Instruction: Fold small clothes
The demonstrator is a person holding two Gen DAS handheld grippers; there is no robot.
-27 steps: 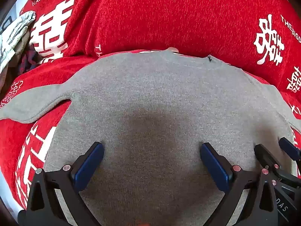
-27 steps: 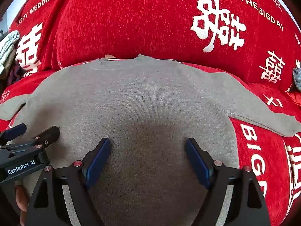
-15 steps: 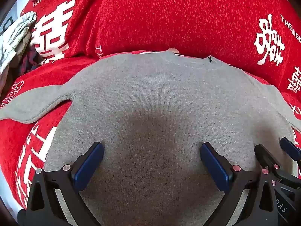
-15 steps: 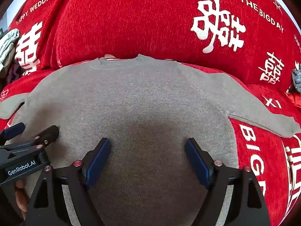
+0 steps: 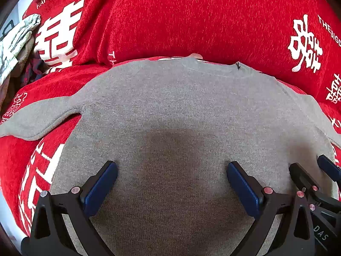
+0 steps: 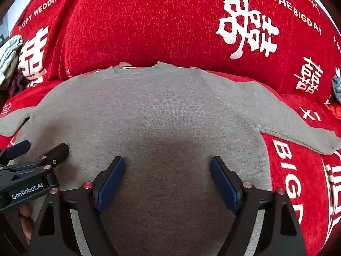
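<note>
Item: small grey knitted sweater (image 5: 174,111), long-sleeved, laid flat with the neckline at the far edge and both sleeves spread outward. One sleeve (image 5: 36,121) runs off toward the left, the other sleeve (image 6: 298,128) toward the right. A small dark mark sits at the collar seam (image 5: 238,65).

Surface: red chenille-textured sofa cover (image 5: 191,17) printed with white double-happiness characters and the words "HAPPY WEDDING" and "THE BIG DAY". The sweater lies on the seat; the padded backrest (image 6: 149,21) rises just behind the neckline.

Surroundings: a heap of pale grey-green and dark patterned clothes (image 5: 17,42) lies at the far left end of the sofa. A small grey-blue cloth item (image 6: 336,87) sits at the far right edge. A strip of pale wall shows at the upper left corner.

Left tool (image 5: 171,183): black frame, blue pads, jaws spread wide over the lower body of the sweater, nothing between them but flat fabric, no grip.

Right tool (image 6: 167,179): same build, jaws also wide, over the sweater's lower body just beside the left one, no grip. Fingertips of the person's hand (image 6: 25,215) show under the left tool's body, which bears the label "GenRobot.AI".
</note>
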